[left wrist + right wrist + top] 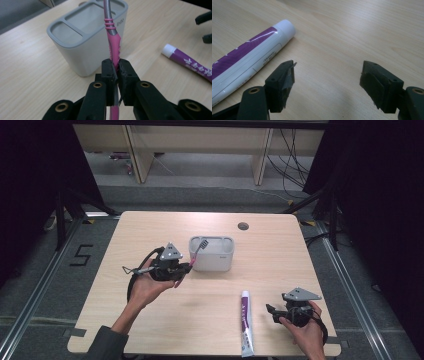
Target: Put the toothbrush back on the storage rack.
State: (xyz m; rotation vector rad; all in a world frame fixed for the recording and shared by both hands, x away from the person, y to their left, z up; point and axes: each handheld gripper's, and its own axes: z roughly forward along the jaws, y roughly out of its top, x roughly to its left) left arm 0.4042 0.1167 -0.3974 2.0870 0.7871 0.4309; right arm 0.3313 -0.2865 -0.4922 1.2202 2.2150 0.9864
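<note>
A pink and grey toothbrush (112,42) is clamped by its handle in my left gripper (117,65), which is shut on it. The brush slants up over a grey holder (82,45) with several compartments; in the high view the toothbrush head (201,243) rests at the rim of the holder (212,253), and the left gripper (184,268) sits just left of it. A white and purple toothpaste tube (245,321) lies on the table near the front. My right gripper (327,78) stands open just right of the toothpaste tube (249,56), nothing between its fingers; it is also at the front right (271,311).
The light wooden table (150,227) has a round cable hole (243,226) behind the holder. Dark curtains and metal frame legs flank the table. Bare tabletop stretches between the holder and the tube.
</note>
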